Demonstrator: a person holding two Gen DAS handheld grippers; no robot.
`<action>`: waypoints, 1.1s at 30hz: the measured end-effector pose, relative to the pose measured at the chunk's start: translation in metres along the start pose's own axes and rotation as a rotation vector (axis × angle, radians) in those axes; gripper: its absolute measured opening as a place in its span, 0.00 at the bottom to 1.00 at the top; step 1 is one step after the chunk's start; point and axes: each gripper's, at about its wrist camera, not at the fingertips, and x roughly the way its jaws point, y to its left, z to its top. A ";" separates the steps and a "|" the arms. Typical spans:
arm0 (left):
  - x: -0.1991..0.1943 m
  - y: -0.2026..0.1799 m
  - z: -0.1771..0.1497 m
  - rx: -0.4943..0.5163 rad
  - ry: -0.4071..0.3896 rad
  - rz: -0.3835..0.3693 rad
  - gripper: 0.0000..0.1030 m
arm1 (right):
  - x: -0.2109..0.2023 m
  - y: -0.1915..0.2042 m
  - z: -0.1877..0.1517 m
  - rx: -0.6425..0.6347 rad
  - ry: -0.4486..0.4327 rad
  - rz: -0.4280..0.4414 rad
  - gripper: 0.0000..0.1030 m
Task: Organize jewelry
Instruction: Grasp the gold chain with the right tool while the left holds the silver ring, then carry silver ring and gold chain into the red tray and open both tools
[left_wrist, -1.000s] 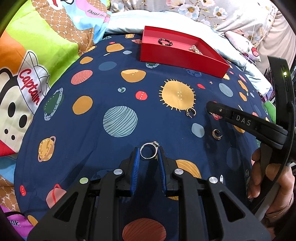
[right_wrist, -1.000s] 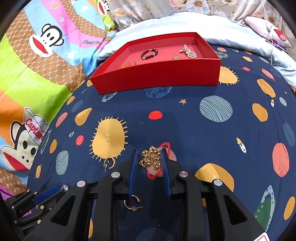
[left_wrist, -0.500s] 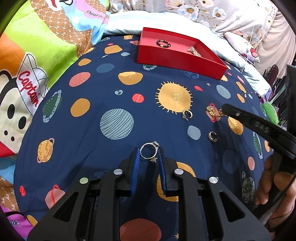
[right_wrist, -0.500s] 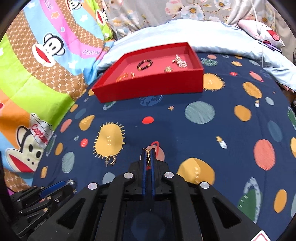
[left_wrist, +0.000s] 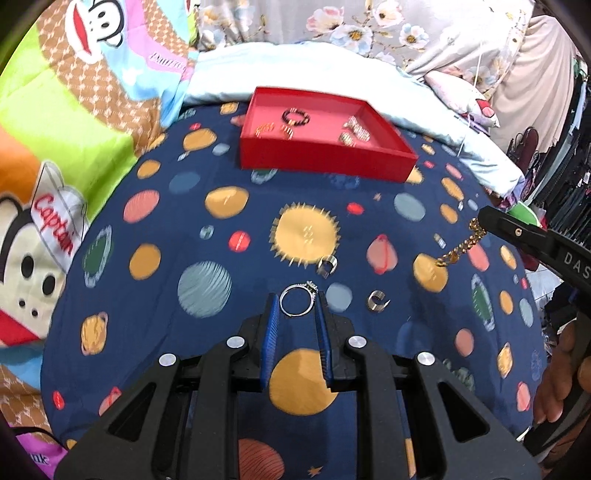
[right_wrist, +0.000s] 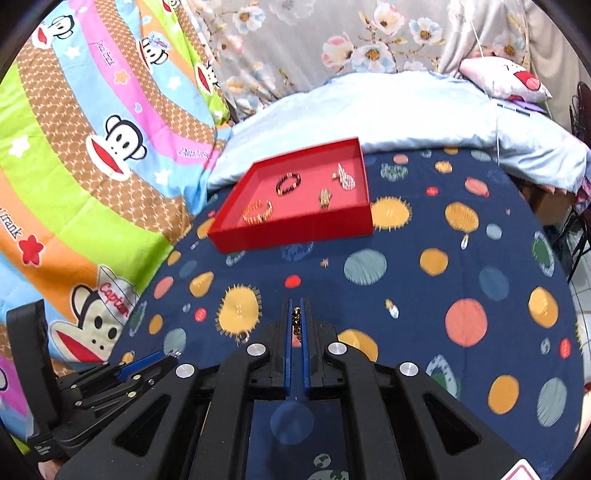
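Dangling at the right of the frame, the shiny gold chain (left_wrist: 460, 248) is pinched in the right gripper (right_wrist: 295, 317). Left gripper (left_wrist: 297, 314) fingers sit wide around the silver ring (left_wrist: 297, 300) near the middle.

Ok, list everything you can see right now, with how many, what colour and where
gold chain: 1, gold, hanging from the right gripper above the blanket
silver ring: 1, silver with stones, between the left gripper's fingertips
ear cuffs: 2, silver-gold, on the blanket right of the ring
red tray: 1, red, far end of the blanket
beaded bracelet: 1, dark, in the tray
other tray pieces: about 3, gold and pale, in the tray
planet blanket: 1, navy, under everything
monkey quilt: 1, multicolour, left side
left gripper: 1, black with blue pads, open
right gripper: 1, black, shut on the chain
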 end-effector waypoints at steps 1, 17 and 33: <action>-0.002 -0.002 0.004 0.004 -0.009 -0.002 0.18 | -0.001 0.000 0.003 -0.001 -0.004 0.004 0.03; 0.018 -0.029 0.130 0.064 -0.143 -0.015 0.18 | 0.039 0.008 0.111 -0.075 -0.100 0.014 0.03; 0.120 -0.032 0.207 0.053 -0.081 0.010 0.19 | 0.141 -0.011 0.155 -0.070 -0.024 -0.025 0.04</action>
